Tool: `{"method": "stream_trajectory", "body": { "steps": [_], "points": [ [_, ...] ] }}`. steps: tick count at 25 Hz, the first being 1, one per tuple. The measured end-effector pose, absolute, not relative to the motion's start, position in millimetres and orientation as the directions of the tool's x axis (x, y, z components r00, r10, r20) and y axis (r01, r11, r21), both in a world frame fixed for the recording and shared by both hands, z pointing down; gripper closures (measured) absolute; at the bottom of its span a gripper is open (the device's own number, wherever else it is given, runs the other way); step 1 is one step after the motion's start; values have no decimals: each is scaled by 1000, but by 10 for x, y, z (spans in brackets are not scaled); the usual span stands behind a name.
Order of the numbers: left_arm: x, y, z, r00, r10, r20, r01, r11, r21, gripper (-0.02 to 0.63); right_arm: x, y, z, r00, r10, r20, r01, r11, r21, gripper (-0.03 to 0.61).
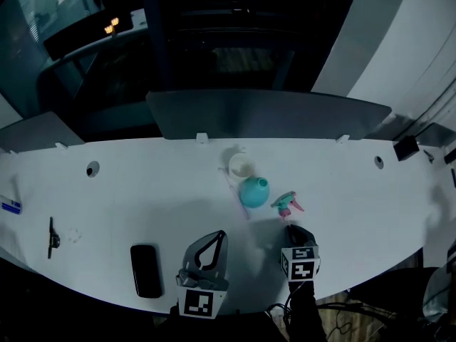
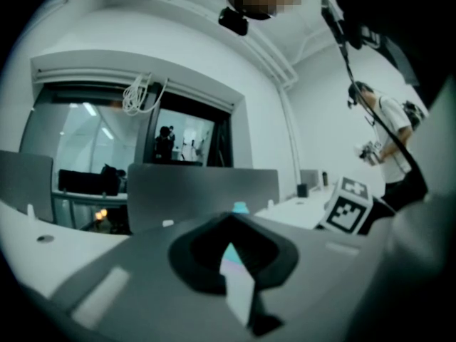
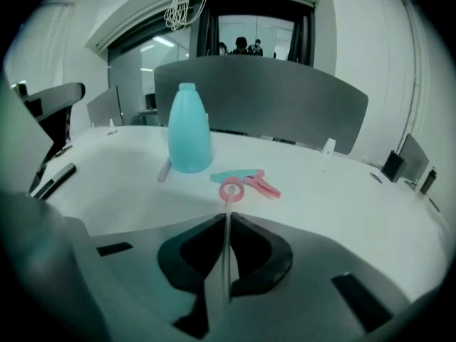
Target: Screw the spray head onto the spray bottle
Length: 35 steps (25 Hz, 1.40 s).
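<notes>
Both tongs closed, left tongs level, empty, right tongs angled down, pinching tube of spray head

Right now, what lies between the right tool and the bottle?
The spray head, lying on the table, its tube pinched by that tool; see the right gripper view.

A: Table layout?
B: Spray bottle stands mid-table. Spray head lies just right of it. Cup just behind the bottle. Phone well left, near front edge. Divider behind table.
</notes>
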State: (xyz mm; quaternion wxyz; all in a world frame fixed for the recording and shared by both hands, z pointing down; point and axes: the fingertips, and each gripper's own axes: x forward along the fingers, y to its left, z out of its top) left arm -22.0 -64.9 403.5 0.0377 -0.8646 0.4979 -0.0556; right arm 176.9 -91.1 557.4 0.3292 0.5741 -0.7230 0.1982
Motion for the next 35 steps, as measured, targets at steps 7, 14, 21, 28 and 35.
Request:
{"method": "stream_trajectory", "body": {
  "steps": [7, 14, 21, 28, 35],
  "points": [
    [-248, -724, 4051, 506, -859, 81, -858, -492, 146, 609, 1471, -812, 4540, -264, -883, 389, -944, 320, 86, 557],
    [185, -787, 3794, 735, -678, -10, -549, -604, 578, 360, 929, -496, 3810, -455, -881, 128, -869, 471, 153, 557],
    [313, -771, 3840, 824, -558, -104, -191, -446, 875, 328, 560, -317, 3853, -551, -827, 112, -812, 563, 154, 557],
    [281, -776, 3820, 835, -529, -152, -90, -403, 911, 331, 475, -286, 3894, -574, -809, 128, -794, 588, 155, 557],
    [259, -783, 3784, 821, -526, -222, 59, -308, 949, 400, 463, -287, 3887, -583, -802, 129, -784, 597, 168, 557]
  ]
}}
